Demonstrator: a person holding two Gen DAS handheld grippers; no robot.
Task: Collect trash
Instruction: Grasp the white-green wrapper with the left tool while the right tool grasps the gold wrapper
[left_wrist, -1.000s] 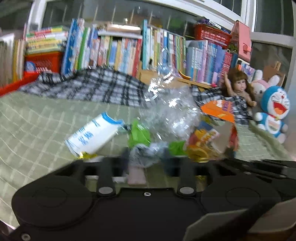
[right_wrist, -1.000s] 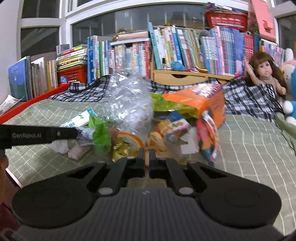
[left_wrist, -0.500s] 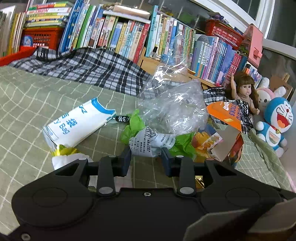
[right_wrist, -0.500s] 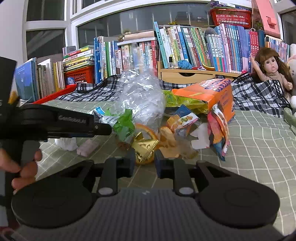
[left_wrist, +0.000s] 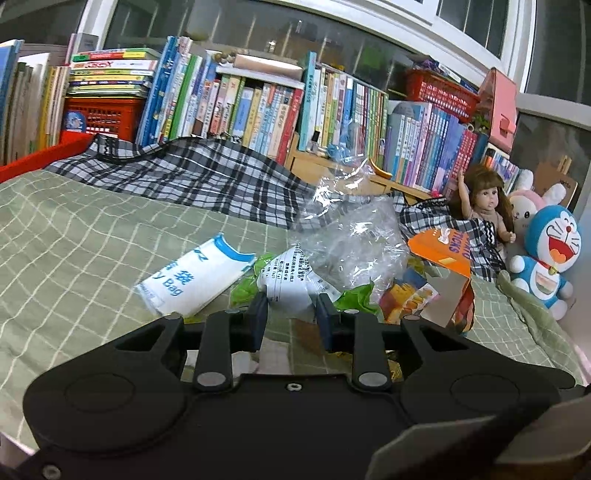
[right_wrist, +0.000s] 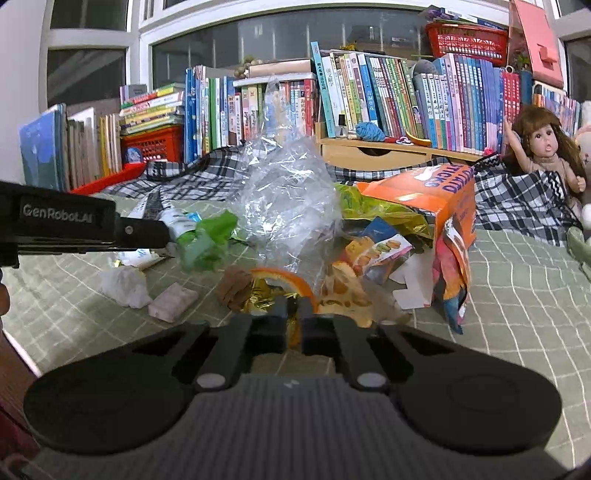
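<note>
Left wrist view shows my left gripper (left_wrist: 291, 314) closing its jaws on a crumpled white wrapper with green ends (left_wrist: 291, 284), and the wrapper sits right between the two pads, so I think I am grabbing it to lift it off the bed. I hold it by its middle because that is the fat part that sticks up. Just left of it lies a white and blue bag (left_wrist: 192, 280), flat on the green checked blanket (left_wrist: 74, 240). Behind the wrapper, farther away, stands a big clear plastic bag (left_wrist: 354, 240), puffed up and open at the top; I guess that is where the trash should go. To the right is a torn orange box (left_wrist: 443, 258). In the right wrist view my right gripper (right_wrist: 293, 314) is clenched tight, and the gold foil (right_wrist: 266, 301) with an orange peel ring (right_wrist: 291, 280) sits right at its tips. I cannot tell for sure if it pinches the foil or only touches it. A brown lump (right_wrist: 234, 290) touches the foil on the left. Nearer the left edge lie a white tissue ball (right_wrist: 123, 286) and a small pink block (right_wrist: 173, 301), apart from the pile, so they wait for later. Snack packets (right_wrist: 373, 251) lie to the right.
</note>
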